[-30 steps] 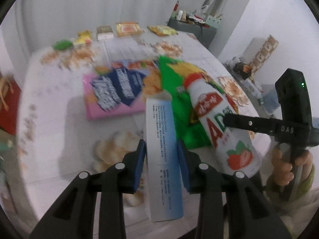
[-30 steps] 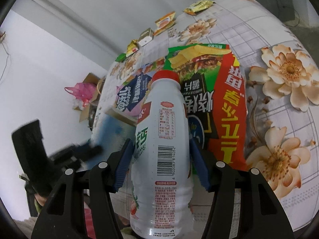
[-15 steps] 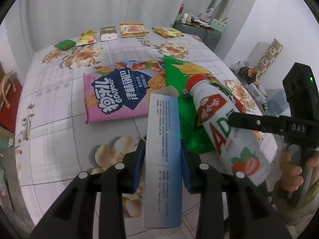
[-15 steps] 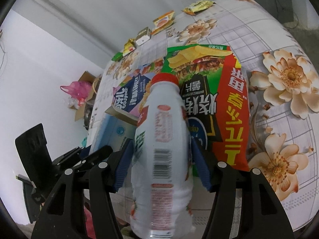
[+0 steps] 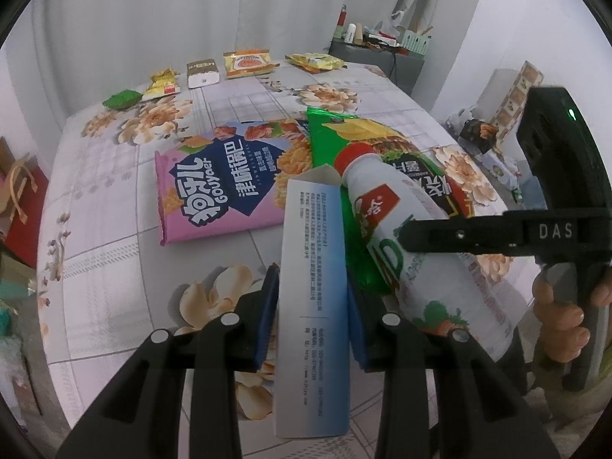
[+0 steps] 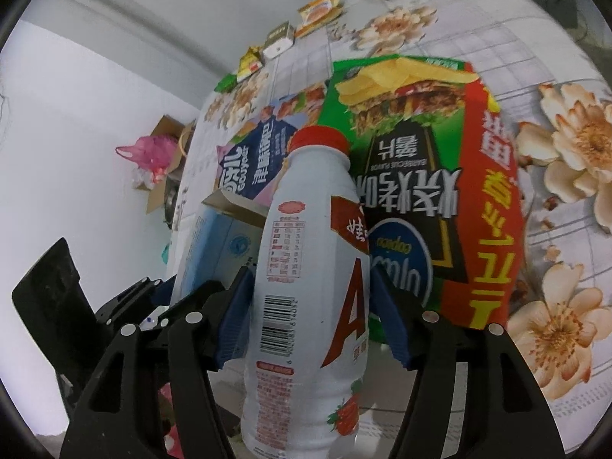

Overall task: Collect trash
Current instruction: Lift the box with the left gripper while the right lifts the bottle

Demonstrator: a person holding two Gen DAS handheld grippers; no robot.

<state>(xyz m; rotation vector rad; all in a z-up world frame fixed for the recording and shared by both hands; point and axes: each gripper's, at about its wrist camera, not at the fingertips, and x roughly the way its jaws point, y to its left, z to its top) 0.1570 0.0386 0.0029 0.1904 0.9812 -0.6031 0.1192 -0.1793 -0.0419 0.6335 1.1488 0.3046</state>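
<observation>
Two snack bags lie side by side mid-tabletop (image 5: 114, 267) — pink bag (image 5: 214, 191) left, chip bag (image 6: 440, 191) right; small packets (image 5: 244, 63) line the far edge.

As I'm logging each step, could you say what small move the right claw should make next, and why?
Probably open the right claw slightly wider to release the white plastic bottle with the red cap: its jaws have just been opening with the bottle between them, one pad looks clear, and the bottle's base overhangs the flowered table edge.

I see a white plastic bottle (image 6: 306, 298) with a red cap, a blue-white carton (image 5: 313, 306), and a pink and a green snack bag (image 5: 214, 195) (image 6: 417, 176) on the flower-patterned table (image 5: 114, 267).
</observation>
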